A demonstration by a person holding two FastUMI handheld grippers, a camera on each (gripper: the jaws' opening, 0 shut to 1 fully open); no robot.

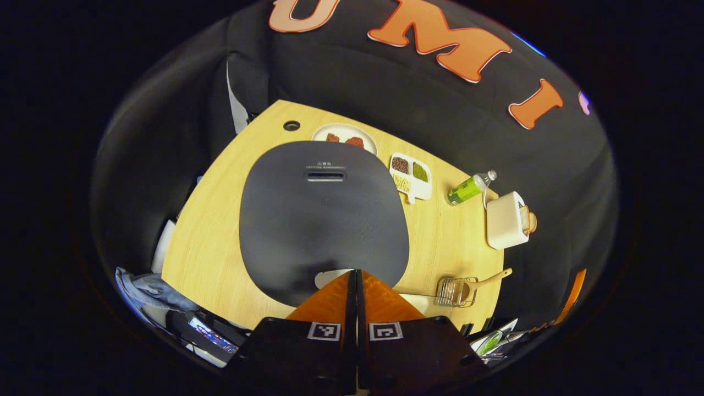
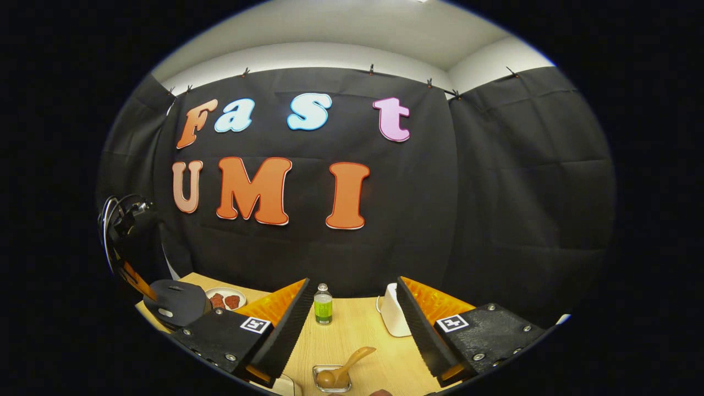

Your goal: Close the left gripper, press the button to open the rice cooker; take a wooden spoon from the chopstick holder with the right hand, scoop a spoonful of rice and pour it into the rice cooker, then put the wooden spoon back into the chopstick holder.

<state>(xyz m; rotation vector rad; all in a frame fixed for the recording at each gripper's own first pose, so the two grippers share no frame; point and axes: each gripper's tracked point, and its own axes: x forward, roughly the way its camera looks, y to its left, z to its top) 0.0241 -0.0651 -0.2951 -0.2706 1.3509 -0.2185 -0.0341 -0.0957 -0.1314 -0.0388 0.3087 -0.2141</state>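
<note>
The left gripper point(image 1: 355, 272) hangs over the front edge of the dark grey, rounded-square rice cooker point(image 1: 324, 214), its jaws pressed together with no gap between them and nothing held. Their tip sits right at the pale oval button point(image 1: 330, 278) on the cooker's front rim; whether it actually touches the button cannot be told. The cooker's lid is down, with a narrow slot-shaped vent point(image 1: 325, 175) near its far side.

The cooker stands on a light wooden desk point(image 1: 209, 247). Behind it is a white round plate with reddish-brown pieces point(image 1: 345, 137), and beside that a white divided tray holding dark, green and pale grains point(image 1: 410, 176) (three compartments). Further along lie a small clear bottle with a green label point(image 1: 470, 188) and a white boxy toaster-like appliance point(image 1: 507, 220). Near the desk's front edge is the wire metal chopstick holder point(image 1: 456, 291), with the light wooden spoon point(image 1: 487, 279) resting in it, handle angled out toward the appliance.

In the right gripper view, the right gripper point(image 2: 352, 324) is held level above the desk, its jaws wide apart and empty. Between them, farther off, the green-label bottle stands upright, and the white appliance sits just beside the right-hand finger. Below, close to the camera, the spoon lies in the holder, bowl down and handle tilted up to the right. At the left edge, the rice cooker shows with the left gripper above it.
</note>
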